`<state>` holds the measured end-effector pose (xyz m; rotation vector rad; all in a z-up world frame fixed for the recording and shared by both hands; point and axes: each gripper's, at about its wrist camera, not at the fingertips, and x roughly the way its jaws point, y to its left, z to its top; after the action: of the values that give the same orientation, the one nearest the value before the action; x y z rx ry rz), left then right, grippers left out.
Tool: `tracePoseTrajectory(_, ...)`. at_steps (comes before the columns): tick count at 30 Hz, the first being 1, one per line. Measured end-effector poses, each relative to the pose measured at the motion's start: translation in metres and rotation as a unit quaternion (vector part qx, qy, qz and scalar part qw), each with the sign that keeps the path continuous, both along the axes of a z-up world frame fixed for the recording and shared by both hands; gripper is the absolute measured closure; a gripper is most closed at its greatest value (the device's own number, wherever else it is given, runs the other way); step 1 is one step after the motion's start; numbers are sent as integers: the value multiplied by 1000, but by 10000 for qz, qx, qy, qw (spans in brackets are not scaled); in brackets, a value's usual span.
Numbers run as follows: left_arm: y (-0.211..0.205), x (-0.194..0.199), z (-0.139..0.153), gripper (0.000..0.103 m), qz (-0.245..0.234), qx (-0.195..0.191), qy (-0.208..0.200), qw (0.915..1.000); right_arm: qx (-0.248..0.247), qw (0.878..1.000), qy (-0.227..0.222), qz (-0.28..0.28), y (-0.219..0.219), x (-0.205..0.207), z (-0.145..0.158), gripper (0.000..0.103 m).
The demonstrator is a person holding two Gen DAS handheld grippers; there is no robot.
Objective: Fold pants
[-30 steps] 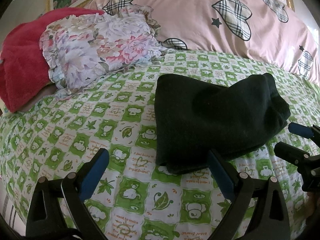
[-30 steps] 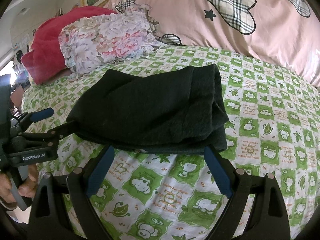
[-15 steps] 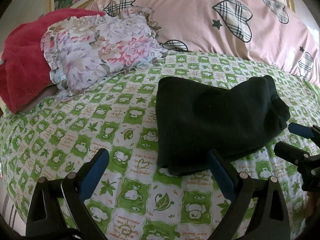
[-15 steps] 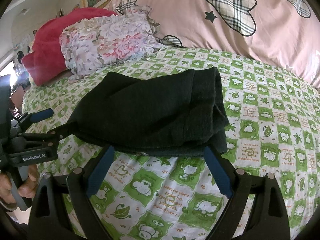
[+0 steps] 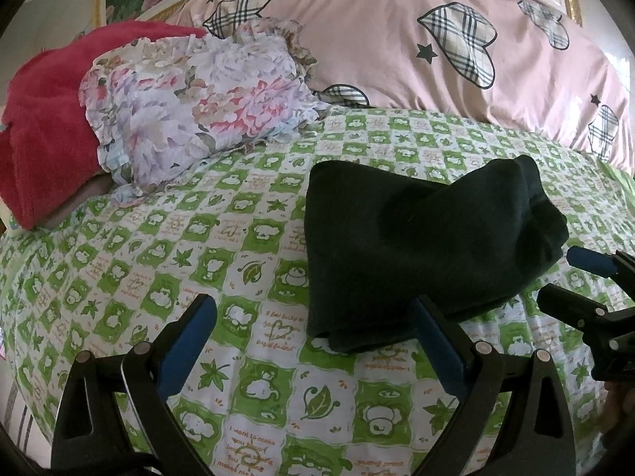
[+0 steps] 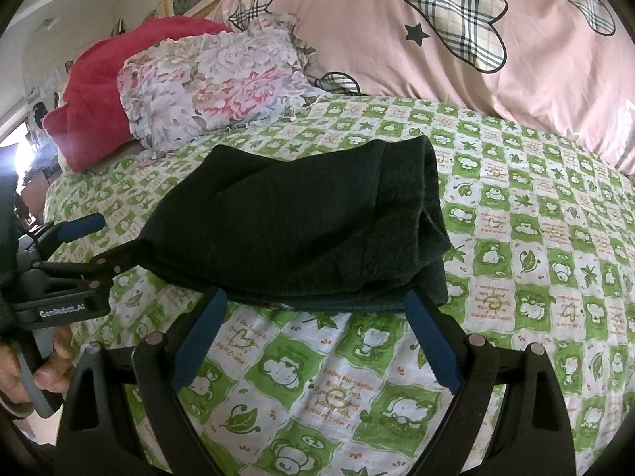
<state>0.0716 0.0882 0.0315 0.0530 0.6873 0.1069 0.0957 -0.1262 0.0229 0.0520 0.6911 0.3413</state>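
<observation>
Green-checked bed sheet (image 5: 258, 388): carries everything.
Pink duvet (image 5: 377, 47): rear.
Pants (image 6: 301, 230): dark, folded, mid-bed.
Right gripper (image 6: 317, 341): jaws wide, empty.
Left gripper (image 5: 313, 349): jaws apart, empty.
Hand (image 6: 47, 365): right view only.

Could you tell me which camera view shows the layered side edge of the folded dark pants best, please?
The right wrist view: the dark pants lie centred there, their stacked layers visible along the right edge. The left wrist view shows the pants off to the right, mostly the flat top, that edge foreshortened.
</observation>
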Motion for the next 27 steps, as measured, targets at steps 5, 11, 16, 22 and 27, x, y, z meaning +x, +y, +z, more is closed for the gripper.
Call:
tracePoseTrajectory(5, 0, 0, 1, 5, 9, -5, -30, 10000, 5, 10000, -15, -13, -1, 1, 3, 12)
tracePoseTrajectory(11, 1, -1, 3, 5, 9, -35, -32, 10000, 15, 10000, -30, -34, -2, 0, 5, 12)
tracePoseTrajectory(16, 4, 2, 9, 5, 19, -191, -70, 9998, 32, 9999, -61, -100, -5, 2, 9, 12)
tracePoseTrajectory(22, 4, 9, 13, 5, -14, -256, -141, 9996, 36, 9999, -46, -154, -6, 7, 12, 12)
tracePoseTrajectory(27, 3, 14, 11, 6, -17, -264, -92, 9996, 37, 9999, -65, -154, -6, 8, 13, 12)
